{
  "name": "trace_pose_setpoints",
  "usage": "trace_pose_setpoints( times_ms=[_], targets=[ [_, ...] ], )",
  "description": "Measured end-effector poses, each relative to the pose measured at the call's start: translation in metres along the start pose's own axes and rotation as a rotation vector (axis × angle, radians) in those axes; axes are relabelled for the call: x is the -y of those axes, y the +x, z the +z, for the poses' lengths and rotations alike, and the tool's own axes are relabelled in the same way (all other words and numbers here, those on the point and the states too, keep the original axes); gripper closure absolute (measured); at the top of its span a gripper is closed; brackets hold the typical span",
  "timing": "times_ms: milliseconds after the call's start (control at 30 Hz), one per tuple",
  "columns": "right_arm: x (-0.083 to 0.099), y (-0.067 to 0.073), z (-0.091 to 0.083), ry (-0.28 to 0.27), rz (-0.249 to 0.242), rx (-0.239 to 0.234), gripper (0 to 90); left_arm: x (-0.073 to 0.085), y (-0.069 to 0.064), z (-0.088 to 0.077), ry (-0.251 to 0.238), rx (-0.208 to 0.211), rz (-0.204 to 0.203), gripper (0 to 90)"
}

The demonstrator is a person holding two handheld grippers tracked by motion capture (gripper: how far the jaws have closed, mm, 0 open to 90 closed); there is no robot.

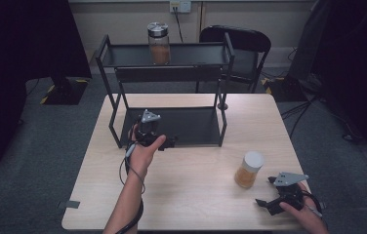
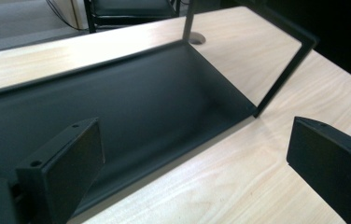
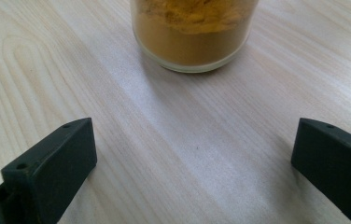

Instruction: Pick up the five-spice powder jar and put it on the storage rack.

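— Jar [image 1: 249, 169] position? 
— On the worktop [image 1: 191, 195], just ahead of the right gripper [image 1: 268, 191], jaws apart and empty. 
— Left gripper [image 2: 192, 158]? 
— Jaws apart, empty, at the rack's [image 1: 172, 127] lower shelf front edge.
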State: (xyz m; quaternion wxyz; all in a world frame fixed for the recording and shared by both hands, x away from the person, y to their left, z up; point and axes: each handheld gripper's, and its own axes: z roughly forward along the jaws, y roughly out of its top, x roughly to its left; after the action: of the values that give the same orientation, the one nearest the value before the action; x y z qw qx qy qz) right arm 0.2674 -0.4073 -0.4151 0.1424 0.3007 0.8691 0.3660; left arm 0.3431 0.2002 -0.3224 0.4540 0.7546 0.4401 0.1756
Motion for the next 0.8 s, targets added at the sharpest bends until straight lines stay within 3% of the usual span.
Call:
trace_pose_setpoints(
  times_ms=[467, 800],
  targets=[
    [0.000, 0.000, 0.000, 0.000, 0.000, 0.000, 0.0, 0.043, 0.004, 0.009, 0.024, 0.018, -0.027, 3.4],
    [0.000, 0.000, 0.000, 0.000, 0.001, 0.000, 0.0, 0.061, 0.005, 0.009, 0.034, 0.007, -0.028, 3.4]
  ],
)
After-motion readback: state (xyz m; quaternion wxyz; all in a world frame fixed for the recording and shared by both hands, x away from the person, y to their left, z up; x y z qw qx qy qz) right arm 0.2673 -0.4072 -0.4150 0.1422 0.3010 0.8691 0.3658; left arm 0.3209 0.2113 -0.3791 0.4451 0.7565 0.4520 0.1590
